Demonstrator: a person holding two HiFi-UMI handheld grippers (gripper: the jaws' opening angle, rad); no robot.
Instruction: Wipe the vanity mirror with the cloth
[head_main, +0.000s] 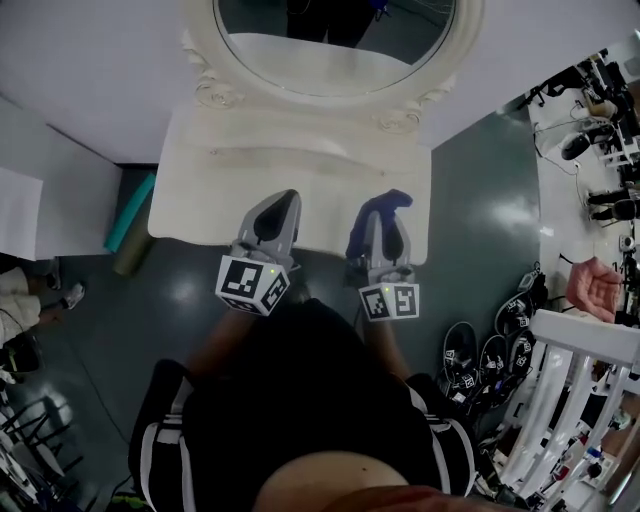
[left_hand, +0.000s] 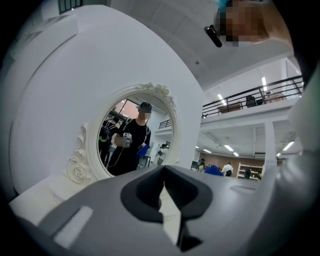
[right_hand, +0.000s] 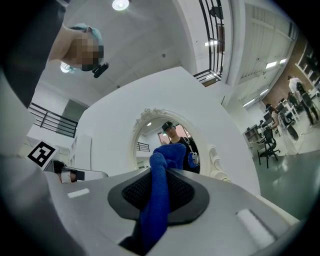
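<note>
Vanity table (head_main: 200, 190): white, its top stood below the mirror. Both grippers hung over its near edge. Its legs and front were out of sight in the head view.
Vanity mirror (head_main: 330, 50): oval glass in a white carved frame, upright at the back of the table. The head view cut off its upper part. Both gripper views (left_hand: 132, 135) (right_hand: 170, 135) showed it whole but small and well apart from the jaws. Its glass reflected a person in a dark top.
Floor (head_main: 470, 200): dark grey-green, visible on either side of the table. A teal roll (head_main: 130, 215) lay beside the table's left end, its far end hidden under the table top.
Right gripper (head_main: 385, 225): jaws were clamped together on the blue cloth, pointed toward the mirror (right_hand: 160, 195).
Left gripper (head_main: 280, 210): jaws were almost together with only a thin slit between the dark pads and nothing held (left_hand: 164, 192).
Cloth (head_main: 385, 205): blue, pinched between the right gripper's pads. A bunched end stood above the jaw tips (right_hand: 160, 200) and did not touch the mirror. Its lower part ran down out of sight between the jaws.
</note>
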